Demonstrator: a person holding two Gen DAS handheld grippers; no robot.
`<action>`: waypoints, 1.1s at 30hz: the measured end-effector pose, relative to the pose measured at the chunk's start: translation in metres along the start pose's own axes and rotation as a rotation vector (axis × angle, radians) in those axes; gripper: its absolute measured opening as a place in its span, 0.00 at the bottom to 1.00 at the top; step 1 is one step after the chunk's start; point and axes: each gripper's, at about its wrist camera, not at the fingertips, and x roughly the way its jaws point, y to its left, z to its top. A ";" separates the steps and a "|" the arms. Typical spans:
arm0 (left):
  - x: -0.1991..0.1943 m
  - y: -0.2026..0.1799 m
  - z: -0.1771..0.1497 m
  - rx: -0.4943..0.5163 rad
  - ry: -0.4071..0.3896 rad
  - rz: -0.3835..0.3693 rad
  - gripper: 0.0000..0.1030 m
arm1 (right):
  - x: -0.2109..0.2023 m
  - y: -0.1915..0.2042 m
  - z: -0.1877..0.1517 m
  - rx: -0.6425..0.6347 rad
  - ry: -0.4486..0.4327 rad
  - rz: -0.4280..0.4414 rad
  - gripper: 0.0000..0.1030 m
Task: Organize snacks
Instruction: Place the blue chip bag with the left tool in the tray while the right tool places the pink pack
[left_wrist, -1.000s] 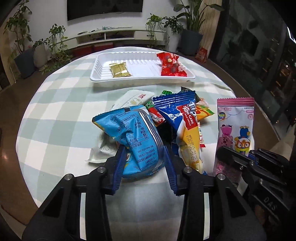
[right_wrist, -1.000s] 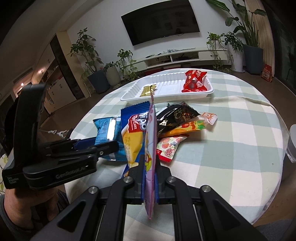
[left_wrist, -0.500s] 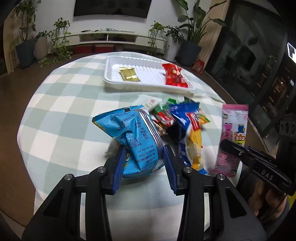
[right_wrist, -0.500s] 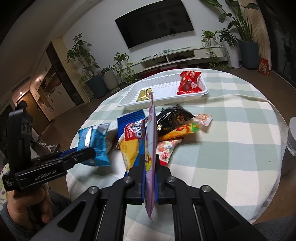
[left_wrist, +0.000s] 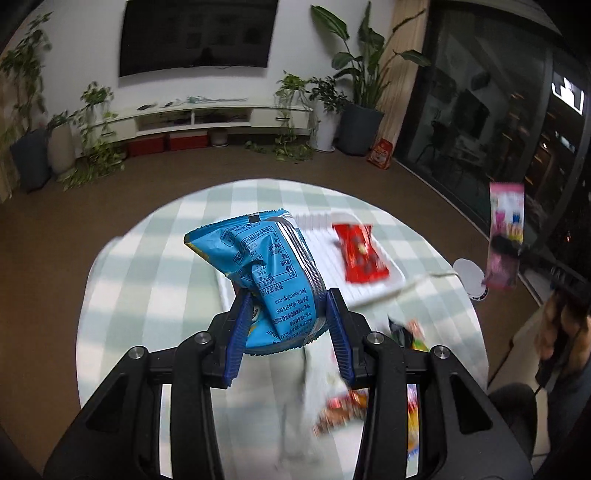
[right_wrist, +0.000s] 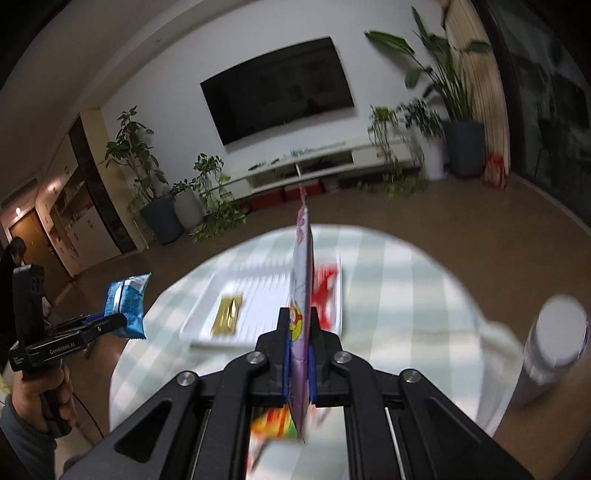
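Two snack packets in the air above the counter, headed for the tray

Left hand-held gripper (left_wrist: 286, 326) is clamped on a blue packet (left_wrist: 266, 266); right hand-held gripper (right_wrist: 298, 363) pinches a pink packet (right_wrist: 302, 295). The white tray (right_wrist: 258, 299) holds two: one gold packet (right_wrist: 227, 314), one red packet (left_wrist: 360, 253). A few blurred snacks remain on the counter (left_wrist: 147, 266).

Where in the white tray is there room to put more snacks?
The white tray is bare in the stretch between the gold packet at its left end and the red packet at its right end. The table left of the tray is bare too. The near side is crowded with the loose snack pile.
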 end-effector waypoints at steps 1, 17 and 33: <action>0.008 0.002 0.011 0.010 0.006 -0.001 0.37 | 0.010 0.004 0.010 -0.011 0.006 0.009 0.08; 0.175 0.013 0.045 0.059 0.251 -0.032 0.37 | 0.227 0.044 0.011 -0.061 0.384 0.096 0.08; 0.205 -0.009 0.029 0.148 0.276 0.026 0.39 | 0.259 0.040 -0.014 -0.090 0.465 0.052 0.11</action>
